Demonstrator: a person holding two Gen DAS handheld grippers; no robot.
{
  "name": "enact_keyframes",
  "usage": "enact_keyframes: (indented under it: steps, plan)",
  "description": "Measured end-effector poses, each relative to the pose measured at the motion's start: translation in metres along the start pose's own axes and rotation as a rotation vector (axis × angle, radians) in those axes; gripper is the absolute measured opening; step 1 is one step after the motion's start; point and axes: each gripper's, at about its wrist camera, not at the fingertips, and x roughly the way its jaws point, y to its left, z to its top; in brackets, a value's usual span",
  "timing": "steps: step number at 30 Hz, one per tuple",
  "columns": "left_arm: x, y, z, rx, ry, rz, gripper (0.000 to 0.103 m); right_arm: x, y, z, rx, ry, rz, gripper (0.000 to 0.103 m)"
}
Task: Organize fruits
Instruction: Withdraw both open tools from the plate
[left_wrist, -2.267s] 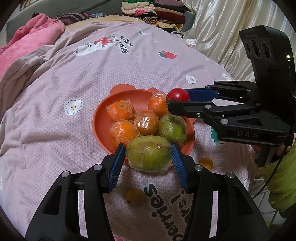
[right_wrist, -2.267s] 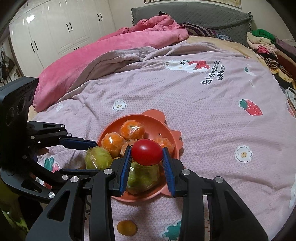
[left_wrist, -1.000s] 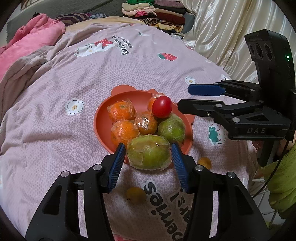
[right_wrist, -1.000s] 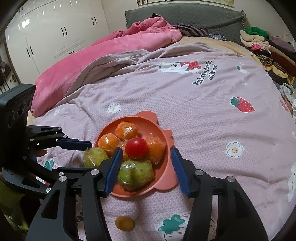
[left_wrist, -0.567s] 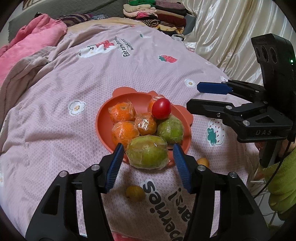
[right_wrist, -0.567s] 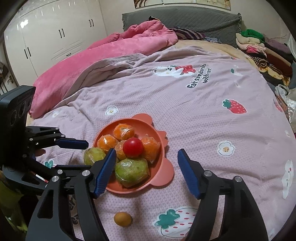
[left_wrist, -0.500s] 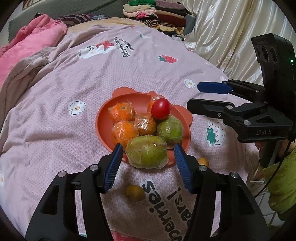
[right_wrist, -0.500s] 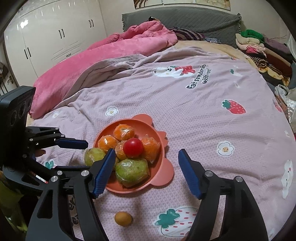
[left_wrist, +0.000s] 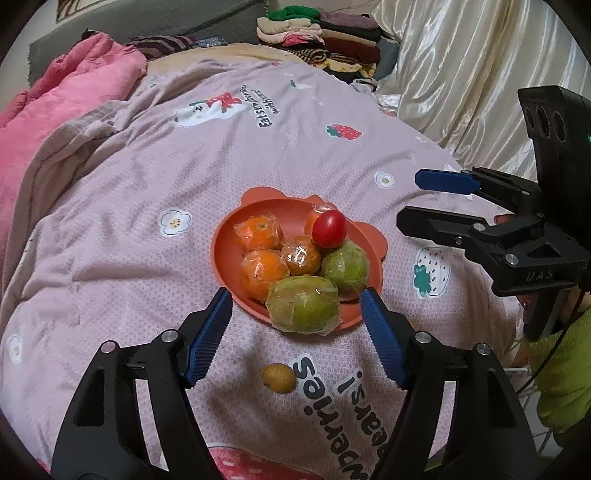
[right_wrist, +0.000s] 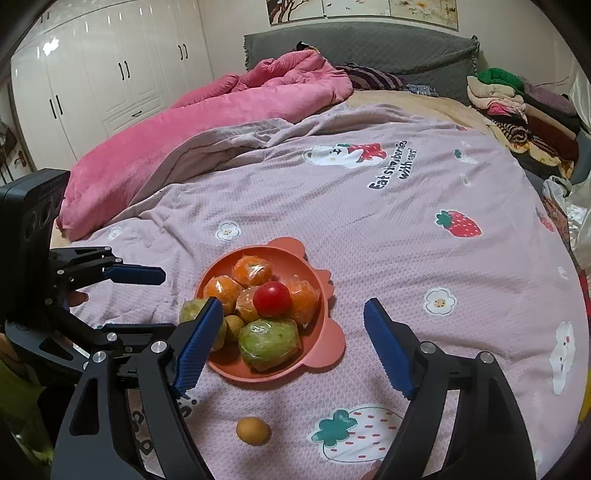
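Note:
An orange plate with ears (left_wrist: 218, 254) lies on the pink bedspread and holds several wrapped oranges, two wrapped green fruits and a red tomato (left_wrist: 329, 228) on top. My left gripper (left_wrist: 295, 295) is opening. The nearest green fruit (left_wrist: 303, 304) lies just beyond its tips and the pads do not touch it. My right gripper (right_wrist: 292, 302) is also opening, drawn back from the plate (right_wrist: 328, 347) and the tomato (right_wrist: 272, 299), with nothing gripped. A small yellow fruit (left_wrist: 279, 377) lies loose on the bedspread in front of the plate.
A pink quilt (right_wrist: 207, 122) is bunched at the far left of the bed. Folded clothes (left_wrist: 325, 40) are stacked at the far end, beside a cream curtain (left_wrist: 461, 81). White wardrobes (right_wrist: 103, 81) stand behind. A person's green sleeve (left_wrist: 561, 373) shows at the right edge.
The right gripper let the tomato go onto the pile, then widened and drew back. The left jaws came off the green fruit and spread wider, backing away a little.

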Motion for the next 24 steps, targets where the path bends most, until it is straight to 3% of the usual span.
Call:
enact_keyframes:
  steps: [24]
  plan:
    - [-0.034, -0.001, -0.003, -0.024, -0.058, 0.045, 0.089, -0.037, 0.012, -0.004, -0.004, -0.052, -0.023, 0.09]
